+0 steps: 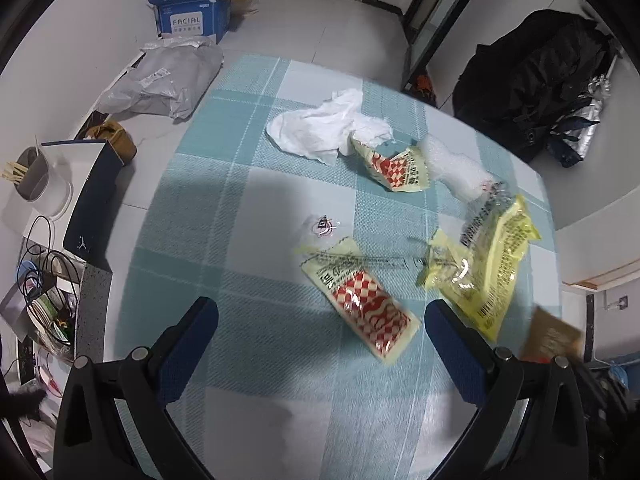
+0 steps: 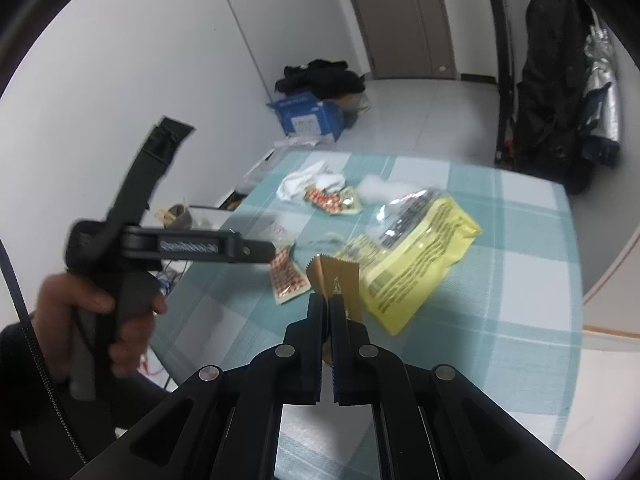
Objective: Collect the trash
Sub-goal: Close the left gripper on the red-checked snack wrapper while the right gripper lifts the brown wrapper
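Trash lies scattered on a table with a teal checked cloth. My left gripper is open just above the cloth, and a yellow packet with red checks lies between its fingers, untouched. Farther off lie a crumpled white tissue, a second red-checked packet, a large yellow bag and a small clear wrapper. My right gripper is shut on a brown wrapper with a serrated edge, held above the table. That brown wrapper shows blurred at the right in the left wrist view.
A person's hand grips the left tool's handle. On the floor beyond the table are a blue cardboard box and a grey mailer bag. Black bags stand at the far right. Cables and clutter crowd the left side.
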Demonstrator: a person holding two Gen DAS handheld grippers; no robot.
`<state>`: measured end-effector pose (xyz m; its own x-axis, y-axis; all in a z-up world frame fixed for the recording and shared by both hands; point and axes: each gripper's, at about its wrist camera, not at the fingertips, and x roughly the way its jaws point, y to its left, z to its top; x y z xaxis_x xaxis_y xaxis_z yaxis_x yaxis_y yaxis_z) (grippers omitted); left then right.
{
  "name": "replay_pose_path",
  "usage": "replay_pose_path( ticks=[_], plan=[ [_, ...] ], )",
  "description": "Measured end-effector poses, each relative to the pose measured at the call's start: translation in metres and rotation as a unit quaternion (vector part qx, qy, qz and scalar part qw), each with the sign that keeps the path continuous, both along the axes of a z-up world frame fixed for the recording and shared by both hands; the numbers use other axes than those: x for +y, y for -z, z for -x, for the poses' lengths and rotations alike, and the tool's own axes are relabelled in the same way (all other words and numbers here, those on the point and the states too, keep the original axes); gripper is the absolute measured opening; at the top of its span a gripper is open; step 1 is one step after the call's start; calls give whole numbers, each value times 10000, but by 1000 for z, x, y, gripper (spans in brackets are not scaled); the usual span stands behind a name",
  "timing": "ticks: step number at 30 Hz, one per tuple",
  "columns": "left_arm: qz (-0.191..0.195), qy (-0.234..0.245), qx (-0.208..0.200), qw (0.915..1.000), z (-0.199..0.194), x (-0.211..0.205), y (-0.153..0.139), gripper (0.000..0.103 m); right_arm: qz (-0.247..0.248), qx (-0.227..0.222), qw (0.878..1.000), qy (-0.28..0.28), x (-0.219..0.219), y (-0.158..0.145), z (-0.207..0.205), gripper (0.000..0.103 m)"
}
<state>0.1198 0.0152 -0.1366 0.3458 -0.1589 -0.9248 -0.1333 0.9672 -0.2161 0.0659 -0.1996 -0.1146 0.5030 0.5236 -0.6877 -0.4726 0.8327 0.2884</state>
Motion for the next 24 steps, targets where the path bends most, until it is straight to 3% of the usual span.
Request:
replay_pose_path(
  ticks=[3, 8, 11, 15, 24],
  plan=[
    [-72, -101, 207, 9997, -7, -1, 11, 99, -96, -38, 9999, 88, -10, -6, 2, 3],
    [-664, 86, 202, 9976, -10, -18, 11, 91, -187, -121, 9996, 145, -22, -13, 2, 3],
    [-1055, 319, 98, 9939, -8, -31, 10, 71, -258, -156, 9994, 174, -28, -17, 4, 3],
    [-999, 465, -23, 9939, -1, -37, 3, 23, -324, -233, 9990, 188, -32, -21, 5, 3],
    [-496, 451, -52, 9977, 16, -25, -1, 18, -363, -224, 9987, 274, -35, -24, 7, 3]
  ],
)
